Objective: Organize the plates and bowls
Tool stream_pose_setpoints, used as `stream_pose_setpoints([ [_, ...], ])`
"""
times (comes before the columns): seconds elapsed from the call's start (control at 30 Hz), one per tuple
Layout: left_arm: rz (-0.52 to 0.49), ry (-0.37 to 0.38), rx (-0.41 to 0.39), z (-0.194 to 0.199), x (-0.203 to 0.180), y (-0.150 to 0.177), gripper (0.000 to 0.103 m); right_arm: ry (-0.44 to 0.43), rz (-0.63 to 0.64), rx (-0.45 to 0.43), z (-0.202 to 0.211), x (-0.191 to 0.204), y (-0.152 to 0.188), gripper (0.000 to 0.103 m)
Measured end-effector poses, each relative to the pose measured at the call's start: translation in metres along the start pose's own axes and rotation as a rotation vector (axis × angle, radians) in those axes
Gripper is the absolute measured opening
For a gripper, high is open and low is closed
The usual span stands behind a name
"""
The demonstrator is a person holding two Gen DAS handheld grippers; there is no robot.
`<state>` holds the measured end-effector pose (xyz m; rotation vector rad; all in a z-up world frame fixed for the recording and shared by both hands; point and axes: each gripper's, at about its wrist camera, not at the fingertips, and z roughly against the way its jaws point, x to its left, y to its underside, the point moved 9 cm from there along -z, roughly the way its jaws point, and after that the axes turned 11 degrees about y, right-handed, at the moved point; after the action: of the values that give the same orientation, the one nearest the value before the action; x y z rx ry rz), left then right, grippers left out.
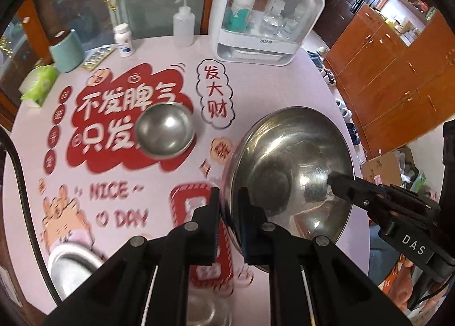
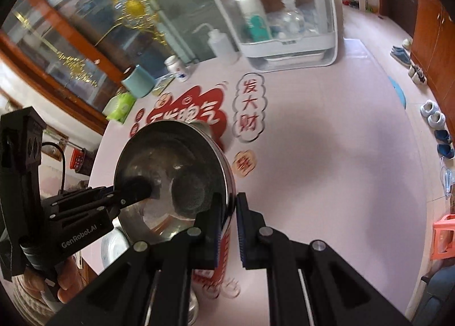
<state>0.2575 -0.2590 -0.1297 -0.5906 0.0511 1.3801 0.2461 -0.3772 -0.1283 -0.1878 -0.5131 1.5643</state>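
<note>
A large steel bowl hangs tilted above the round table, held at opposite rims by both grippers. My left gripper is shut on its left rim. My right gripper is shut on its right rim; the bowl also shows in the right wrist view. Each gripper appears in the other's view, with one finger inside the bowl. A small steel bowl sits on the red print of the table mat. A steel plate lies at the near left edge.
At the table's far side stand a white storage box with a clear lid, a squeeze bottle, a pill bottle, a teal cup and a green tissue pack. Wooden cabinets and shoes are on the right.
</note>
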Motion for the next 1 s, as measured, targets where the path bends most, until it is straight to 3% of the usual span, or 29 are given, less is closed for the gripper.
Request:
stream_pose_setpoints([
  [0.17, -0.026, 0.003, -0.012, 0.044, 0.011, 0.056, 0.011, -0.012, 0.021, -0.01, 0.025, 0.032, 0.042, 0.01],
  [0.4, -0.058, -0.026, 0.02, 0.062, 0.032, 0.121, 0.012, -0.005, 0.054, 0.022, 0.025, 0.068, 0.107, 0.01],
  [0.67, -0.003, -0.011, 0.103, 0.038, 0.065, 0.203, 0.012, 0.027, 0.078, 0.086, -0.006, 0.084, 0.171, 0.01],
  [1.0, 0.056, -0.02, 0.181, -0.006, 0.088, 0.252, 0.012, 0.064, 0.075, 0.2, -0.054, 0.083, 0.219, 0.01],
])
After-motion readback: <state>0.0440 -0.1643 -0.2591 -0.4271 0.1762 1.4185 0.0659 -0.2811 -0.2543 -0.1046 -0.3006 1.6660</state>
